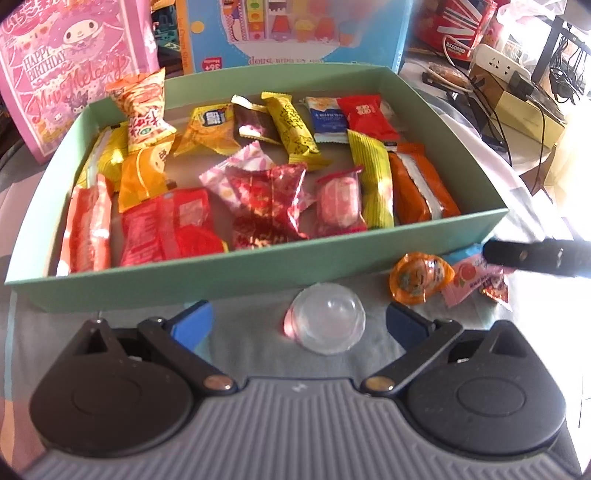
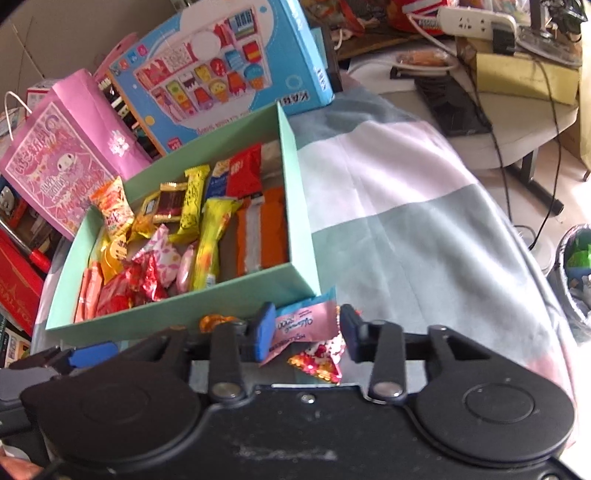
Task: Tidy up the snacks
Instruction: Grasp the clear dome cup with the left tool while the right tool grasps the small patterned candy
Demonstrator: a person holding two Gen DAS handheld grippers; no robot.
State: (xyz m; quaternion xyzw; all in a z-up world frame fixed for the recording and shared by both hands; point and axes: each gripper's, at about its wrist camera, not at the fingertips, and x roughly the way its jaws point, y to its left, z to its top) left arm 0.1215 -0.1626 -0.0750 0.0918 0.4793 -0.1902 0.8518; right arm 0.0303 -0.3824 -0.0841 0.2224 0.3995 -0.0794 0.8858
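Sunlit white desk (image 2: 491, 147) carries a power strip (image 2: 476, 16).

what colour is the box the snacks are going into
Pale mint green box, clearest in the left wrist view.

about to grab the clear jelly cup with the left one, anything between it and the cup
Nothing visible. The clear jelly cup sits on bare cloth between the open fingers of the left hand-held gripper. The orange jelly cup lies off to the right, and the green box wall stands beyond it.
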